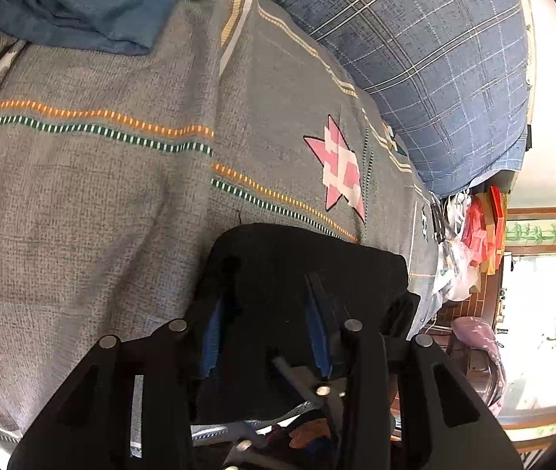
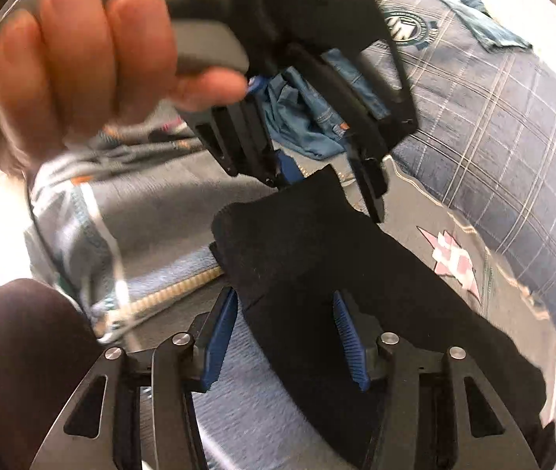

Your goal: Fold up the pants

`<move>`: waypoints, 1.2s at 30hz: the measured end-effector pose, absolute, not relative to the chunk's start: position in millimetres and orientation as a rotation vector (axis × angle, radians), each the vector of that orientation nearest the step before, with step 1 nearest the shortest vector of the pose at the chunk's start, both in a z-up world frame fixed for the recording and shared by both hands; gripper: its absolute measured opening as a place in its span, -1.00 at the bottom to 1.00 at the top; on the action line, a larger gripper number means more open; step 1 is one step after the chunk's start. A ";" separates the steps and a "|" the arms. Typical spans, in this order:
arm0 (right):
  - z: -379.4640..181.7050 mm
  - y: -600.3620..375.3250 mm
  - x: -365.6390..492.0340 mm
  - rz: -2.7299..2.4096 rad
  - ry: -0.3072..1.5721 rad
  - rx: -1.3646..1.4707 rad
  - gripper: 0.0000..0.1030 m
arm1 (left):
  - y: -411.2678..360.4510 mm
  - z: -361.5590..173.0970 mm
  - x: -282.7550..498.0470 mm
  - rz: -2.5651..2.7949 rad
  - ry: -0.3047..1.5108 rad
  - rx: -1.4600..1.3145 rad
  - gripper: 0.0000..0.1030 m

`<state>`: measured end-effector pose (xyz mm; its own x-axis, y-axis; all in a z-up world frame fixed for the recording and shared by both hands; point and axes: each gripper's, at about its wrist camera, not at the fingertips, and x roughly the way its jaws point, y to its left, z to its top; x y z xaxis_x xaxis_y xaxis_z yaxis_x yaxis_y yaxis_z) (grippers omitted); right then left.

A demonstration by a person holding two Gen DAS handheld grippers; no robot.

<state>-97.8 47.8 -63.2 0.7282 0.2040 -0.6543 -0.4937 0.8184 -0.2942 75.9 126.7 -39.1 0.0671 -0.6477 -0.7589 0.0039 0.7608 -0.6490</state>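
Note:
The black pants (image 2: 317, 258) lie on a grey bedspread (image 1: 93, 203). In the right wrist view they stretch from the left gripper (image 2: 328, 192) down past my right gripper (image 2: 285, 305). The left gripper, held by a hand (image 2: 82, 55), sits at the pants' far corner with its jaws apart around the cloth. My right gripper is open, its blue pads (image 2: 219, 337) on either side of the black cloth without pinching it. In the left wrist view the left gripper (image 1: 266, 313) is open over the black pants (image 1: 289, 266), blue pads (image 1: 317, 333) apart.
A blue plaid pillow (image 1: 434, 58) lies along the bed's far side. Blue jeans (image 1: 82, 4) are heaped at the head of the bedspread. A pink star print (image 1: 340, 168) marks the bedspread. Bags and clutter (image 1: 473, 243) stand beyond the bed edge by a window.

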 end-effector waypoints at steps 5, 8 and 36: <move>-36.5 3.9 -83.6 0.486 0.705 -0.156 -0.65 | 127.2 -20.4 68.3 -0.562 1.359 -0.611 -0.76; -19.0 -28.1 -81.4 0.510 0.715 0.027 -0.67 | 111.7 -2.8 64.0 -0.627 1.335 -0.640 -0.76; -62.1 -257.9 -148.8 0.449 0.809 0.813 -0.57 | -61.4 68.0 33.1 -0.855 1.313 -0.359 0.39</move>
